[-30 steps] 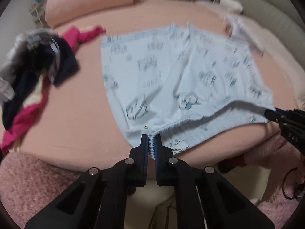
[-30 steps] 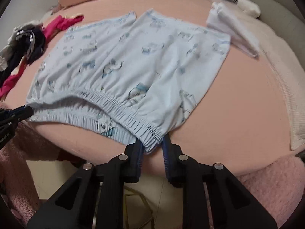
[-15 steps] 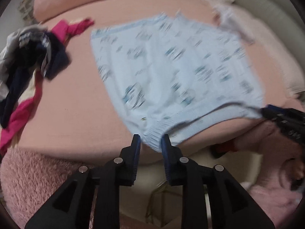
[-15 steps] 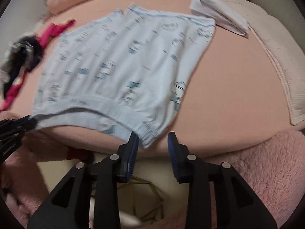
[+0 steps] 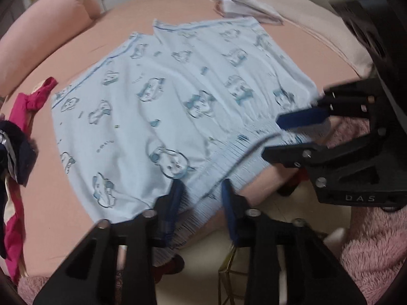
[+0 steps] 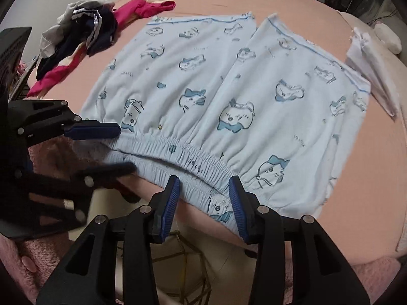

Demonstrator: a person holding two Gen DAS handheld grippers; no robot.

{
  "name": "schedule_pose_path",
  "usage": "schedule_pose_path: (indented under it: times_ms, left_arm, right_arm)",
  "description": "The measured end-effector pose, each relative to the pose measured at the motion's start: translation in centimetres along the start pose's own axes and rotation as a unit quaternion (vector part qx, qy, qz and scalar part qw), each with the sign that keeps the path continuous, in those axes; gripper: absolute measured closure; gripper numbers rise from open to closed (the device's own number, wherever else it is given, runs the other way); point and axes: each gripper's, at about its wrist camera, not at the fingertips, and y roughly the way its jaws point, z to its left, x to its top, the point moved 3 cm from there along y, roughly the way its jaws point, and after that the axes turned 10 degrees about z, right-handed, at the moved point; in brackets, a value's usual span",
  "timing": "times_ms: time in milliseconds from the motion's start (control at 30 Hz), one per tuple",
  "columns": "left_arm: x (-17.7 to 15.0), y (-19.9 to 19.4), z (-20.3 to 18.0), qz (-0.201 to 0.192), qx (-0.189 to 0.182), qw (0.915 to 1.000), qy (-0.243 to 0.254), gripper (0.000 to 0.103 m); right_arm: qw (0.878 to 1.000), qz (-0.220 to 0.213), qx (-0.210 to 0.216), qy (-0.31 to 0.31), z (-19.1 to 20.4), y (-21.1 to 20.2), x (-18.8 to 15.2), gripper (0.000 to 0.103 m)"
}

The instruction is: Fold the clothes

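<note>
I see the pale blue shorts [image 6: 216,96] with cartoon prints spread flat on the pink bed [image 6: 368,165], elastic waistband at the near edge. My left gripper [image 5: 201,198] just narrowed, my right gripper [image 6: 203,195] just widened; both straddle the waistband without pinching.

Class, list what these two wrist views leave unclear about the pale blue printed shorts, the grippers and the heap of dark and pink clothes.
- Left gripper: lower finger motion-blurred in the right wrist view.
- Pale blue printed shorts: waistband's near edge hidden by the fingers in the left wrist view.
- Heap of dark and pink clothes: cut off by the left wrist view's edge.
</note>
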Motion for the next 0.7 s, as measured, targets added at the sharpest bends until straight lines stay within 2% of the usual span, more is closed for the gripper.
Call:
schedule_pose_path:
  times_ms: [33, 100, 167, 233, 300, 333, 367, 400, 533, 600, 633, 667, 700]
  left_arm:
    - [0.1, 0.0, 0.5, 0.000, -0.010, 0.9998, -0.017, 0.081]
    - [0.4, -0.1, 1.2, -0.004, -0.023, 0.9990, -0.038, 0.082]
    - [0.3, -0.2, 1.0, -0.006, -0.020, 0.9994, -0.028, 0.082]
    - [0.1, -0.2, 0.6, -0.006, -0.013, 0.9998, -0.014, 0.081]
    - [-0.1, -0.2, 0.1, -0.005, -0.005, 1.0000, -0.002, 0.079]
    - [-0.2, -0.1, 0.1, -0.005, -0.003, 1.0000, 0.003, 0.077]
    - [-0.2, -0.1, 0.0, -0.005, 0.000, 1.0000, 0.006, 0.075]
    - [-0.3, 0.0, 0.0, -0.004, 0.002, 0.9999, 0.009, 0.072]
    - [0.2, 0.6, -0.2, -0.014, 0.010, 0.9998, 0.013, 0.072]
    - [0.3, 0.5, -0.1, -0.023, 0.015, 0.9996, 0.008, 0.086]
    - [0.3, 0.1, 0.1, -0.029, 0.015, 0.9995, 0.004, 0.086]
    - [0.2, -0.5, 0.2, -0.039, 0.011, 0.9992, 0.001, 0.087]
    - [0.0, -1.2, 0.3, -0.049, 0.006, 0.9988, 0.001, 0.089]
  right_arm:
    - [1.000, -0.005, 0.007, 0.007, -0.2, 0.0, 0.0, 0.062]
    - [0.999, -0.018, 0.013, 0.025, -0.8, -0.4, 0.0, 0.073]
    - [0.999, -0.024, 0.022, 0.029, -1.0, -0.5, 0.1, 0.076]
    - [0.999, -0.027, 0.007, 0.016, -0.3, -0.3, 0.1, 0.075]
    - [1.000, -0.027, -0.010, -0.003, 0.6, -0.1, 0.0, 0.070]
    - [0.999, -0.027, -0.015, -0.011, 0.9, 0.0, 0.0, 0.065]
    - [0.999, -0.027, -0.017, -0.018, 1.1, 0.1, 0.1, 0.056]
    - [0.999, -0.028, -0.018, -0.026, 1.2, 0.2, 0.1, 0.053]
    - [0.997, -0.042, -0.048, -0.037, 1.3, 1.1, 0.8, 0.054]
    - [0.997, -0.049, -0.052, -0.031, 1.0, 1.0, 1.1, 0.075]
    - [0.997, -0.052, -0.048, -0.030, 0.8, 0.8, 1.1, 0.078]
    - [0.997, -0.058, -0.044, -0.026, 0.6, 0.4, 0.9, 0.091]
    - [0.997, -0.062, -0.037, -0.021, 0.3, 0.0, 0.7, 0.093]
